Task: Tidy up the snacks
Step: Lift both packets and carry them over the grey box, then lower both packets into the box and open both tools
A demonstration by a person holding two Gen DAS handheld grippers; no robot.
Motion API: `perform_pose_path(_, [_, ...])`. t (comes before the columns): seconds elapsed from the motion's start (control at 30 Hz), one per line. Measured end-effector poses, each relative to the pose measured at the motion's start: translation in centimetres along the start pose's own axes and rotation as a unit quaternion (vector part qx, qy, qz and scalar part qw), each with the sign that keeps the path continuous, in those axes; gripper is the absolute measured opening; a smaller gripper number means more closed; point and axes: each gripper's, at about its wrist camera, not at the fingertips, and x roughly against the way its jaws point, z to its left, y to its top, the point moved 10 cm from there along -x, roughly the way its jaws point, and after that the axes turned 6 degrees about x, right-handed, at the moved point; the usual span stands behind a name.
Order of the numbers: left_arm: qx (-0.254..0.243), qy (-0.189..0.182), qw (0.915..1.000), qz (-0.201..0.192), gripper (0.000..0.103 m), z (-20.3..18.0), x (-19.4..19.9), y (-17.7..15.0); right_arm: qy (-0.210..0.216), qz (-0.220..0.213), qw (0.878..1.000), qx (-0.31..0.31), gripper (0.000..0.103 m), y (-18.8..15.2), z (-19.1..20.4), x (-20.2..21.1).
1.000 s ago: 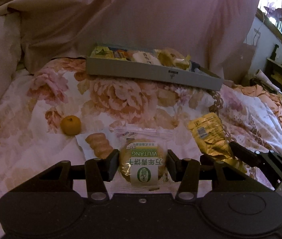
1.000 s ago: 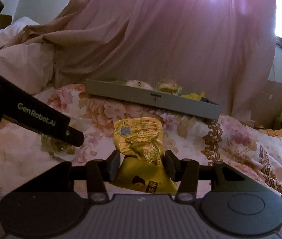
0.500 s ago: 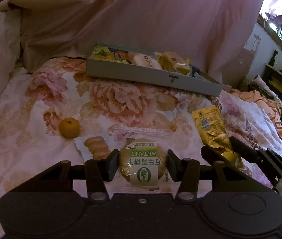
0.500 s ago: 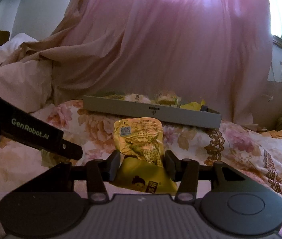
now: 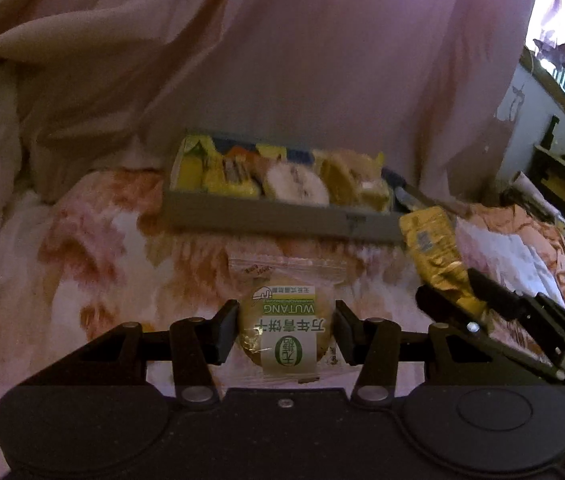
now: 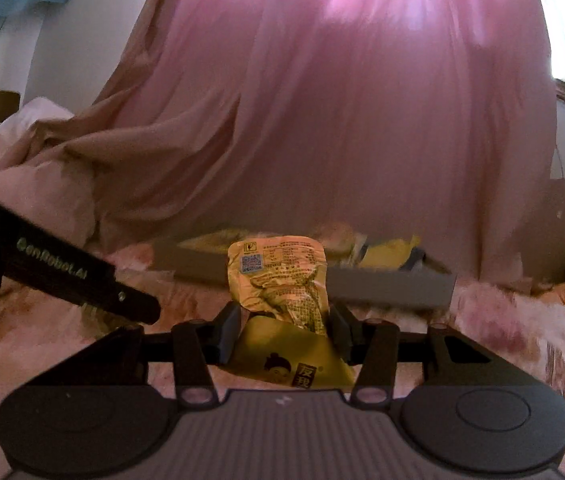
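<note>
Wrapped cake reads "WUTANG"; left gripper reads "GenRobot.AI".

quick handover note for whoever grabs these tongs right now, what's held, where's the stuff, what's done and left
Left tongs: shut on the round wrapped biscuit, held above the floral bedspread.
Right tongs: shut on the yellow foil snack pouch, also off the bed.
Grey tray sits ahead by the pink curtain, already holding several snacks.
Done: both items picked up.
Left: likely carry both to the tray and release them there.
</note>
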Motion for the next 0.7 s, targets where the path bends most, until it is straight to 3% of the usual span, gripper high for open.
perform_pose_path(0.2, [-0.008, 0.001, 0.9997, -0.021, 0.052, -0.8, -2.9, 4.4, -0.011, -0.013, 1.0, -0.003, 0.054, 2.8, -3.5, -4.0])
perform_pose_path(0.4, [-0.004, -0.003, 0.9993, -0.038, 0.052, -1.9, -7.3, 9.1, -0.023, -0.003, 0.999, -0.048, 0.054, 4.5, -7.3, -8.7])
perform_pose_path(0.53, [0.016, -0.026, 0.9993, -0.019, 0.052, -2.3, -10.9, 11.2, -0.027, 0.013, 0.998, -0.061, 0.054, 4.9, -9.6, -11.8])
perform_pose_path(0.7, [0.025, -0.012, 0.9995, -0.013, 0.052, -2.2, -14.3, 12.3, -0.031, 0.047, 0.996, -0.069, 0.054, 3.8, -11.5, -14.9])
